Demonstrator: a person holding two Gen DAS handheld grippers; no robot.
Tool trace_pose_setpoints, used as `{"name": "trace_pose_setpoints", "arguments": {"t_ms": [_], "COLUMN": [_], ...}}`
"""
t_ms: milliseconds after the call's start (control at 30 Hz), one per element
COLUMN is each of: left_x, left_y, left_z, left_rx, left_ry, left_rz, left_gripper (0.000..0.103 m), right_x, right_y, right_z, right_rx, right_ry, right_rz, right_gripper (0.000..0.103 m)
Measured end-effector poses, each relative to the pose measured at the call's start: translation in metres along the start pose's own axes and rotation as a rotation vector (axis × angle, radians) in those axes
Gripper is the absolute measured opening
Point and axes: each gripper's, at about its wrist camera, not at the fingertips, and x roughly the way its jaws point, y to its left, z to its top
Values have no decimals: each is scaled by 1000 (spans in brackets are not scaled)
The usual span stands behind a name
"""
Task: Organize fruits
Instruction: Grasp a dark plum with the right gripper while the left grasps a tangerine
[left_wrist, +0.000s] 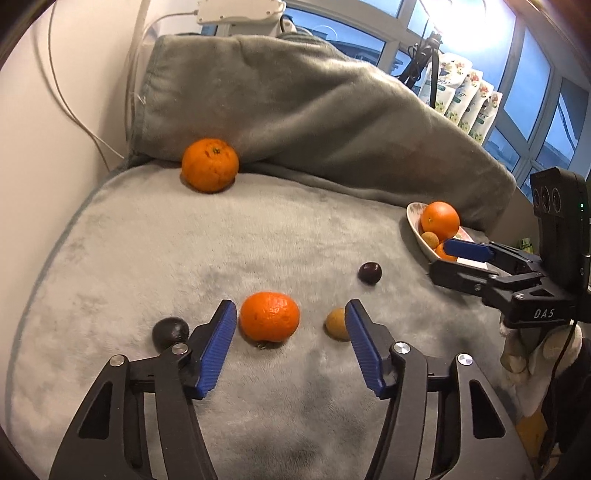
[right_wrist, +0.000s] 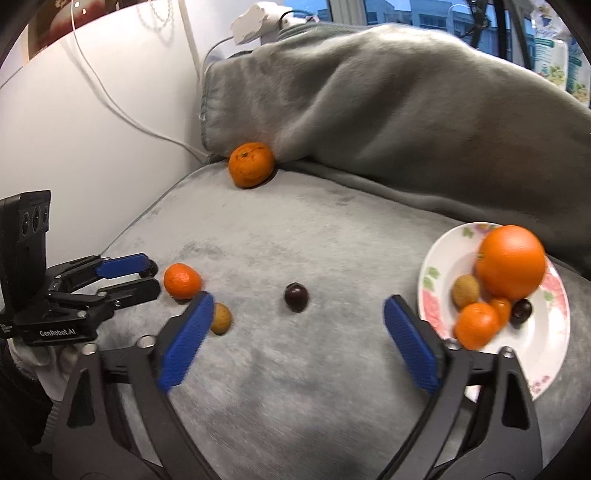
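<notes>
A small tangerine (left_wrist: 269, 315) lies on the grey blanket between the blue pads of my left gripper (left_wrist: 290, 306), which stands open; neither pad presses on it. A brown fruit (left_wrist: 337, 325) sits by the right pad and a dark fruit (left_wrist: 170, 332) outside the left one. My right gripper (right_wrist: 299, 297) is open, with a dark plum (right_wrist: 295, 297) lying ahead between its fingertips. At the right a flowered plate (right_wrist: 443, 251) holds a large orange (right_wrist: 511, 262) and several small fruits. A bigger orange (left_wrist: 209, 165) rests at the back against the folded blanket.
The bunched grey blanket (left_wrist: 314, 103) rises like a wall along the back. A white wall with cables (right_wrist: 110, 96) closes the left side. Windows and printed packets (left_wrist: 469, 99) stand at the back right. The left gripper (right_wrist: 151, 273) shows low at the left in the right wrist view.
</notes>
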Motion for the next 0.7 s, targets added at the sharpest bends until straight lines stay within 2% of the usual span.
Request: {"name": "trace_pose_setpoints", "arguments": {"t_ms": [67,200,333,400,533,600,700], "left_x": [4,12,19,21,25,27,32], "left_y": [-1,-1,1,2,7,9,9], "left_z": [0,-3,-6,-7,-6,-6,-7], "left_rx": [13,18,17,13,0,-3,5], "left_ry": [-1,14,33,37,43,49,71], "left_rz": [24,22,29,37,42,44,52], "left_gripper": [55,53,52,52,49,47,43], "right_x": [7,22,34,40,51,56,62], "right_y": [3,6,9,8,5,4,4], "right_z": [-1,-3,-3,-3,0,0,0], "right_rx": [-6,-8,-22,-19,-1,6,4], "right_ry": [11,41,57,68,86,93,107], "right_rz": [-3,5,0,0,0,1,-3], "right_gripper": [89,78,74,63,62,54,53]}}
